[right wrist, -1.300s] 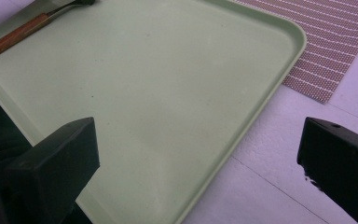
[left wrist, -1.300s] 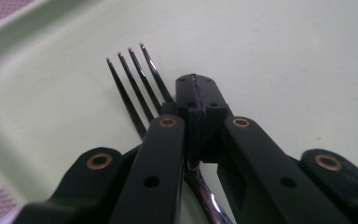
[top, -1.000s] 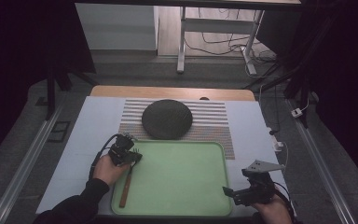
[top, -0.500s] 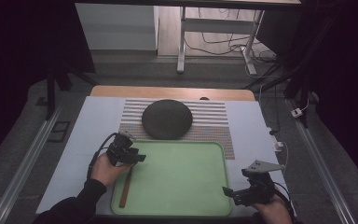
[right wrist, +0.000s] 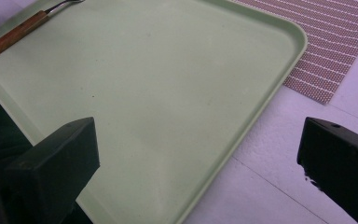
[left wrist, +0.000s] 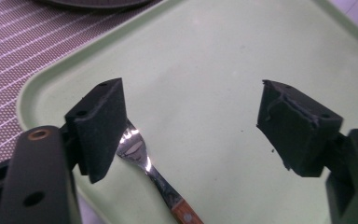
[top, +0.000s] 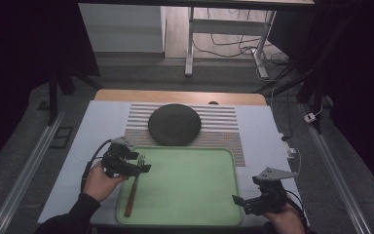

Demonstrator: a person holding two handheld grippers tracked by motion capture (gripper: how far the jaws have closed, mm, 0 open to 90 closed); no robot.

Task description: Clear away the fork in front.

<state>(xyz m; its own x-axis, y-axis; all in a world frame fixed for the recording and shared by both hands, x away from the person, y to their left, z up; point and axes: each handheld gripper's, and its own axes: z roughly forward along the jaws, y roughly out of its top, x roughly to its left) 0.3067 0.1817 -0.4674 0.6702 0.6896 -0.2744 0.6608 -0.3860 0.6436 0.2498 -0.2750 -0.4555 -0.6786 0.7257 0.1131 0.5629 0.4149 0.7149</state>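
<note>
Fork lies on the tray at its nine o'clock edge; our left gripper has just been opening, nothing between the jaws; we lift straight clear; right gripper waits agape at five o'clock

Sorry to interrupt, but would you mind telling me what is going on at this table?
A person works with a claw in each hand. The left claw has just been opening above a wooden-handled fork, which lies on the green tray untouched by its pads. The right claw is open at the tray's near right corner, holding nothing.
</note>
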